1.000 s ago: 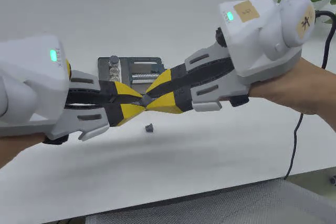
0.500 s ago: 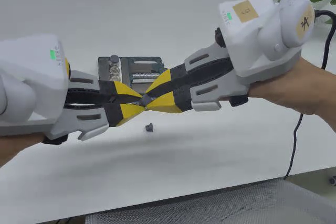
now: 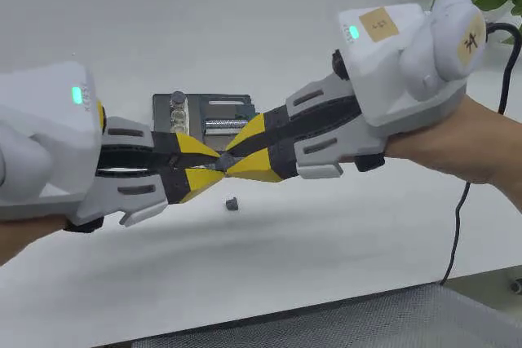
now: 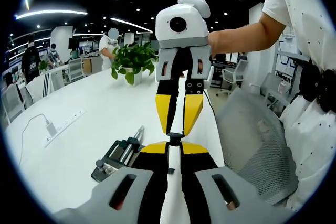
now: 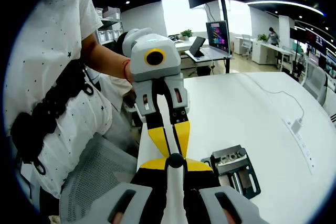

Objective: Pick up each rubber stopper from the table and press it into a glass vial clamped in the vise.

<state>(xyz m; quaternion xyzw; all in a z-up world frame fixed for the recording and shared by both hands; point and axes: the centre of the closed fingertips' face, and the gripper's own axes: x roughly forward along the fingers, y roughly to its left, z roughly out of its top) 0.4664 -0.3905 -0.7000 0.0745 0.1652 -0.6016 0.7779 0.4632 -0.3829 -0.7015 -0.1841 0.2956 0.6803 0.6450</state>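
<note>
**Inspector A:** Start at the left. State of the fingers?

**Inspector B:** The left gripper point(image 3: 218, 167) comes in from the left with its fingers point(image 3: 192, 146) drawn narrow, and the tips are pinched on a small dark held stopper point(image 3: 224, 165). The right gripper point(image 3: 230, 165) meets it tip to tip from the right. Its fingers point(image 3: 249, 131) are equally narrow and bear on the same piece. Both grip it, and I cannot tell which one carries the load.

**A:** Where is the target, relative to that pinch point?

**B:** In the head view the vise point(image 3: 228, 108) stands on the table point(image 3: 326, 234), beyond the tips. The vial point(image 3: 177, 112) is upright at the vise's left end. It therefore lies up and to the left of the held stopper, just past the left fingers, and I judge the left gripper to be the nearer one. The coming move would be a short carry away from the person and leftward, then a downward press.

**A:** Long axis of the stopper?

**B:** Too small to tell. The right gripper view shows only a dark round end.

**A:** Containers and contents?

**B:** The vial has a dark top, which is possibly a stopper already seated. I cannot confirm this, nor count the vials.

**A:** Anything outstanding?

**B:** One loose stopper point(image 3: 232, 203) lies on the table below the tips, apart from both grippers.
</note>
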